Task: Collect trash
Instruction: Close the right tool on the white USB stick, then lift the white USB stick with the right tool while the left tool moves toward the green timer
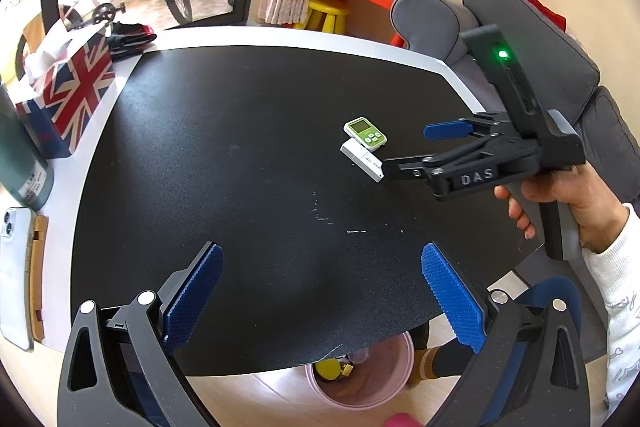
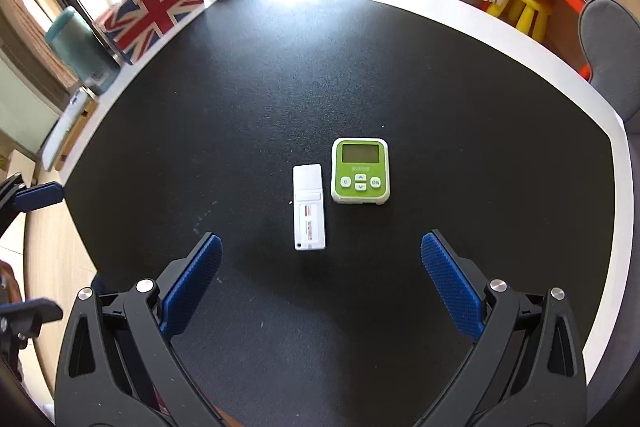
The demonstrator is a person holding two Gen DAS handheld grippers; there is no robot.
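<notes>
Black mat (image 2: pixel 280 67) holds a white test strip (image 2: pixel 308 207) beside a green timer (image 2: pixel 360 171). Right gripper (image 2: pixel 320 283) spread, approaching; left gripper (image 1: pixel 322 291) spread, empty. Pink bin (image 1: pixel 360 379) below holds items; pickup likely pending.

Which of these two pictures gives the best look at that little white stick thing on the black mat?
The right wrist view. There the white test stick lies nearly centred, seen from above, its small windows readable, beside the green timer. In the left wrist view it is smaller, angled, and its near end sits right by the right claw.
</notes>
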